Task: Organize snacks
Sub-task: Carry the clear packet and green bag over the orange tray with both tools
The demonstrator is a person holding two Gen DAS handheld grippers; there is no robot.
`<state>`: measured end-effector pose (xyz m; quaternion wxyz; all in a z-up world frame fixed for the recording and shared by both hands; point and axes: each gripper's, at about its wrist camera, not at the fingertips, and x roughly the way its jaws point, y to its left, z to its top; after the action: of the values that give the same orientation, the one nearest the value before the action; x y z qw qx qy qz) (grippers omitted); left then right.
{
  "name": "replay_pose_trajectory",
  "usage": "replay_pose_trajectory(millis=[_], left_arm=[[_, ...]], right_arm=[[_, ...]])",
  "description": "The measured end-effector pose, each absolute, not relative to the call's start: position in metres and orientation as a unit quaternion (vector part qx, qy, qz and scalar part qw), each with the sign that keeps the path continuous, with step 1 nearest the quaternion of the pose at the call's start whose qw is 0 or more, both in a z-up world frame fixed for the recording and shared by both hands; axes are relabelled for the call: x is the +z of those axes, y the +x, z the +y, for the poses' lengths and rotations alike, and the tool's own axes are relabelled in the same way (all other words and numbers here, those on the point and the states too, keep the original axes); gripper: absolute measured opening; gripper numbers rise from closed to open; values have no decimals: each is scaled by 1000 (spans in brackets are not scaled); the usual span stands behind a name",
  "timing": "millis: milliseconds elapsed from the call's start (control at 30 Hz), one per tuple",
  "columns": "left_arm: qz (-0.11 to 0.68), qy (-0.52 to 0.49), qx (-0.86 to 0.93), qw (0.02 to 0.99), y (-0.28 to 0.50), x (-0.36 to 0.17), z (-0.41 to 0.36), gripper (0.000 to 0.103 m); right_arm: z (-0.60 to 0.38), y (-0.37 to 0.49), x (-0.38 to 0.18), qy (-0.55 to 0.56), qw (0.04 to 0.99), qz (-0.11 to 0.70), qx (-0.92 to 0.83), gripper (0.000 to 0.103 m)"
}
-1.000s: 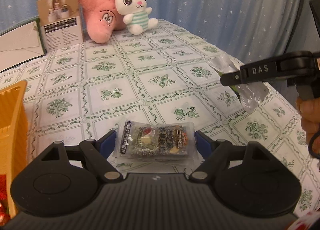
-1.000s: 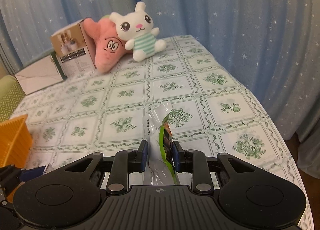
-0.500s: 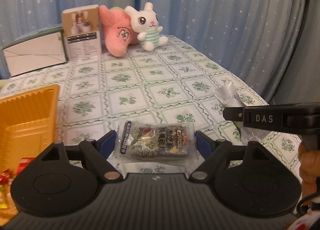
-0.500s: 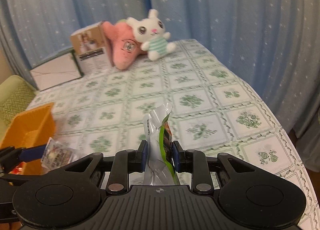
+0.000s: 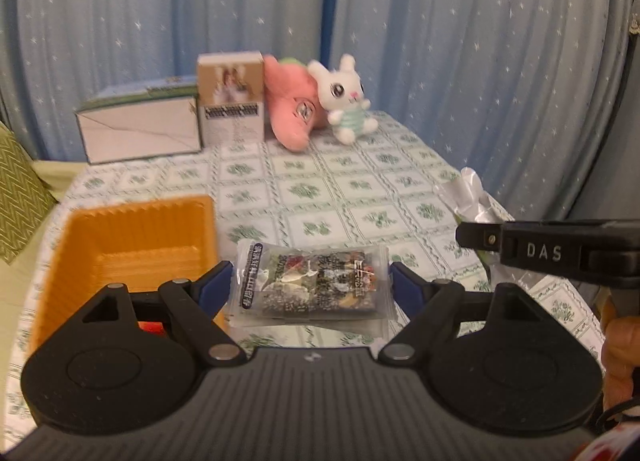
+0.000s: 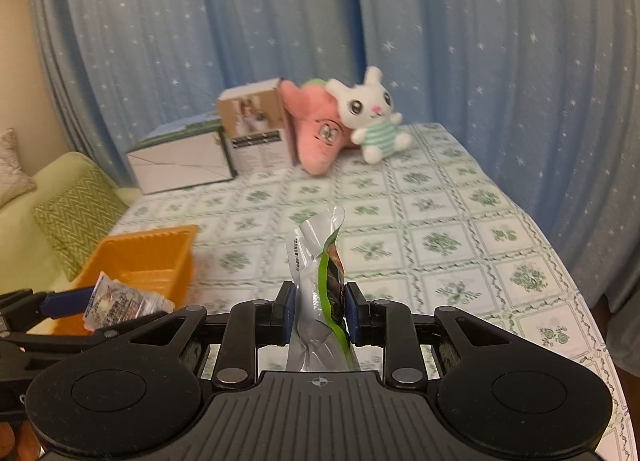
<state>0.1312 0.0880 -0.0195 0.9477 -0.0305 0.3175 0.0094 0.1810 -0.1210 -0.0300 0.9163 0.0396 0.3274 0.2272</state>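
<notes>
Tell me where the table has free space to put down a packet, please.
Free: the wide tablecloth between the orange tray and the curtain-side edge. Crowded: the far end, with two boxes and two plush toys.

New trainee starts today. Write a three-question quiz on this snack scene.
1. True or false: the right gripper is empty.
2. What colour is the tray?
3. The left gripper holds: A) a clear snack packet B) the plush rabbit C) nothing.

Key: 1 false, it is shut on a silver and green pouch; 2 orange; 3 A.
</notes>
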Motion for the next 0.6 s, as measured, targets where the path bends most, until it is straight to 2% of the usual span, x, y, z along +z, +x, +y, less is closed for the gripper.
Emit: replay_pose_trajectory(millis=[233,600], left_arm=[[302,-31,21,953,102,10,106,82],[297,-39,63,952,62,19,148,82]], right_arm=[[-104,159,-3,43,914,316,251,26],[-57,127,2,25,897,321,303,26]])
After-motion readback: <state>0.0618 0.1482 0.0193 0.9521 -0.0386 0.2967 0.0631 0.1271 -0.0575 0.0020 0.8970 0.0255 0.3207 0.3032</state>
